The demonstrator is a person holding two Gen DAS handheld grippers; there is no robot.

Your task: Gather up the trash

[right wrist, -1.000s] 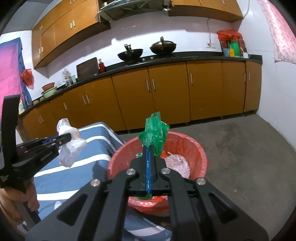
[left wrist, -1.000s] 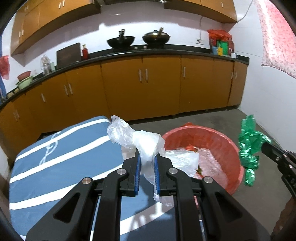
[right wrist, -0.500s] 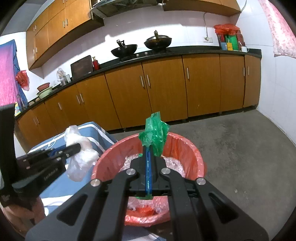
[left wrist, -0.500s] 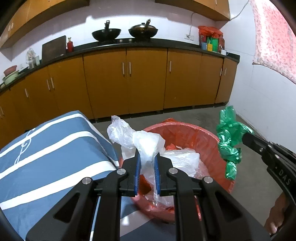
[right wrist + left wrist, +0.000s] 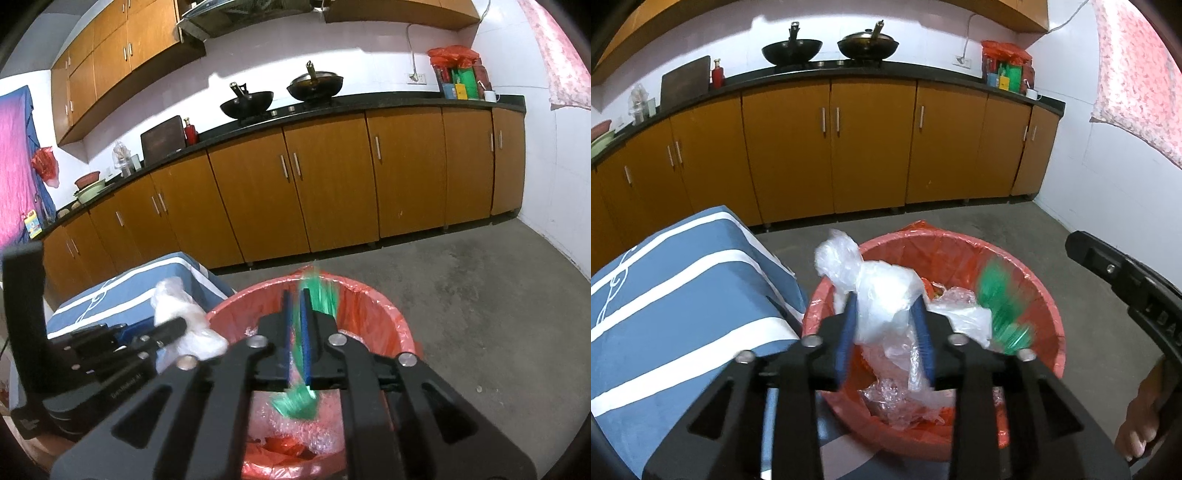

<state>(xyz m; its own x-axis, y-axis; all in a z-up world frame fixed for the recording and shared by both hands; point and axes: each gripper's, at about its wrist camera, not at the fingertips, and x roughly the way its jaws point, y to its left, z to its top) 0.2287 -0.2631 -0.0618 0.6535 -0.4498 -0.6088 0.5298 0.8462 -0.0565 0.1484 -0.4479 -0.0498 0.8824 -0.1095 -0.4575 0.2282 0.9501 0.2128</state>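
Note:
A red bin (image 5: pixel 1045 295) lined with a red bag stands on the floor; it also shows in the right wrist view (image 5: pixel 388 314). My left gripper (image 5: pixel 885 314) is over the bin, its jaws parted, with a clear plastic bag (image 5: pixel 875 288) loose between the blue pads. My right gripper (image 5: pixel 295 317) is over the bin with jaws slightly apart. A green plastic bag (image 5: pixel 295 402) slips down between them, blurred, and shows falling inside the bin in the left wrist view (image 5: pixel 1001 299). Clear plastic trash (image 5: pixel 897 406) lies in the bin.
A blue and white striped cloth covers a surface (image 5: pixel 665 295) left of the bin. Orange kitchen cabinets (image 5: pixel 871 147) line the back under a black counter. Grey floor (image 5: pixel 480 295) lies to the right, bounded by a white wall (image 5: pixel 1126 184).
Both grippers moved over the bin and opened. The green bag left the right gripper and is dropping into the bin. The clear bag sits loose between the left pads.

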